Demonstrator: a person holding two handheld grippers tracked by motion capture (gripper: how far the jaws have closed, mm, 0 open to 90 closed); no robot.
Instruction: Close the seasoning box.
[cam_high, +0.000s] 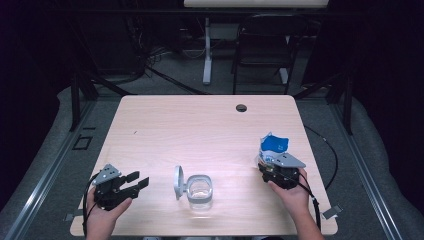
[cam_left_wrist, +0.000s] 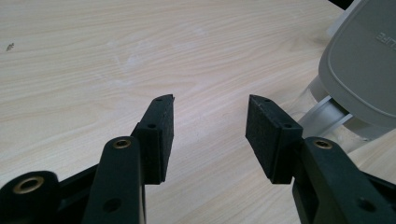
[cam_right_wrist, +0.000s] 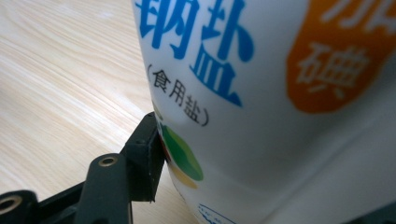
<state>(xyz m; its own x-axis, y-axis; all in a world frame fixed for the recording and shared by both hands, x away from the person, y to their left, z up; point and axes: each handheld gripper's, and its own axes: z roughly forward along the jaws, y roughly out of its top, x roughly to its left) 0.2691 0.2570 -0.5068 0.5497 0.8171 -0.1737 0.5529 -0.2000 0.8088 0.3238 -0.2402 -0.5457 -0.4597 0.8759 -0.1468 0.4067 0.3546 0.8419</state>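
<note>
A white bag of salt (cam_high: 274, 144) with blue print and a torn-open top stands near the table's right edge. My right gripper (cam_high: 270, 161) is shut on its lower part. In the right gripper view the bag (cam_right_wrist: 261, 93) looms close, and one black finger (cam_right_wrist: 142, 158) presses into its side; the other finger is hidden behind it. A clear square container (cam_high: 200, 192) with its grey lid (cam_high: 178, 182) swung open stands at the front middle. My left gripper (cam_high: 141, 179) rests open and empty to the left of it. Its jaws (cam_left_wrist: 210, 130) point at the lid (cam_left_wrist: 362, 70).
The pale wooden table (cam_high: 200, 125) has a dark cable hole (cam_high: 241, 107) near its far edge. A black chair (cam_high: 265, 45) and a white desk leg (cam_high: 207, 55) stand on the floor beyond it.
</note>
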